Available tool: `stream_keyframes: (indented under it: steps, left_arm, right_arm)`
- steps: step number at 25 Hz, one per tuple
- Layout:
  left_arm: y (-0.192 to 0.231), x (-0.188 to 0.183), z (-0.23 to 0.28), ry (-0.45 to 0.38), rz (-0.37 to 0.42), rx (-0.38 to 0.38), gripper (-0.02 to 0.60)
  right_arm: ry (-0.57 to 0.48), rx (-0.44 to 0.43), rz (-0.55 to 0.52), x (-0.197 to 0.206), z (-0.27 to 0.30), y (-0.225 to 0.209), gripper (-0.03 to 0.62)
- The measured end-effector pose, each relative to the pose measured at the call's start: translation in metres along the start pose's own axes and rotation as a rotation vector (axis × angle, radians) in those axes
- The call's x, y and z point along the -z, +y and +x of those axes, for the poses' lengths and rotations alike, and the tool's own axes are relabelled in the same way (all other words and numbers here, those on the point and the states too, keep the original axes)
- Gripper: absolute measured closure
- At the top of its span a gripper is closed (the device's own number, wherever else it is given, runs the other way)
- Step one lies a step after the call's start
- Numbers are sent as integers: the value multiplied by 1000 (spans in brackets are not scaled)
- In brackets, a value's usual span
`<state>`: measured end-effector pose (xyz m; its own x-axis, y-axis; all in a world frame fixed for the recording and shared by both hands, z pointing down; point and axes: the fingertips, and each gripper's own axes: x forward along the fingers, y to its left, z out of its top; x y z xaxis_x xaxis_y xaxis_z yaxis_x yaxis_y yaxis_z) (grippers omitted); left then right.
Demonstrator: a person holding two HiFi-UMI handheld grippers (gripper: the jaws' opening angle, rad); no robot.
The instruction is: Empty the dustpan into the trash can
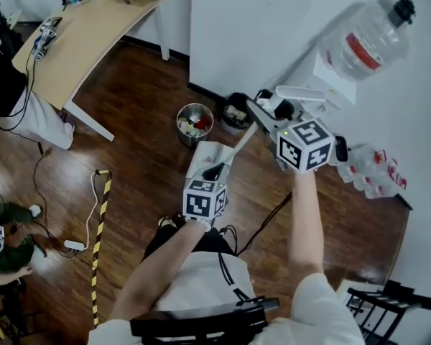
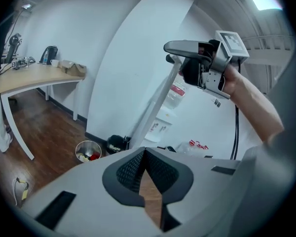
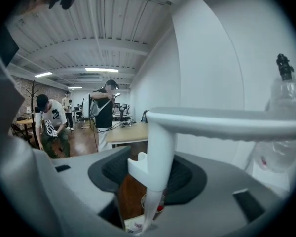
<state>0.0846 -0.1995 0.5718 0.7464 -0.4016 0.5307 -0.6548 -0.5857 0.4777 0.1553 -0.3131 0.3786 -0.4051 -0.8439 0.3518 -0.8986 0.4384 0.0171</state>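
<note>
White short sleeves (image 1: 320, 297), grey hand-held grippers (image 2: 145, 157) (image 3: 150, 177)

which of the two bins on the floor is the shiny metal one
The round trash can, left of the black bin in the head view. Its steel wall shines, and colourful rubbish shows inside.

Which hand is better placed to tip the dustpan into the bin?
Right: the right gripper grips the dustpan by its handle near the trash can; the left gripper is shut, empty.

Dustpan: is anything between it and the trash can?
Nothing: in the head view the dustpan sits right next to the trash can, with no object between them.
</note>
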Motion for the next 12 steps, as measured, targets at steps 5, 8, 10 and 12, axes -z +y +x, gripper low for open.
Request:
stream_keyframes:
  steps: [5, 8, 10, 12]
  left_arm:
    - [15, -60, 9, -59, -33, 3, 592]
    - [7, -110, 21, -99, -4, 43, 592]
    - [3, -143, 32, -118, 21, 68, 592]
    - [8, -167, 39, -121, 46, 75, 592]
  right_arm:
    - [-38, 32, -28, -30, 26, -3, 370]
    - [-56, 33, -25, -51, 47, -23, 370]
    - [-62, 43, -23, -67, 58, -45, 372]
    - [-60, 45, -23, -77, 72, -59, 372]
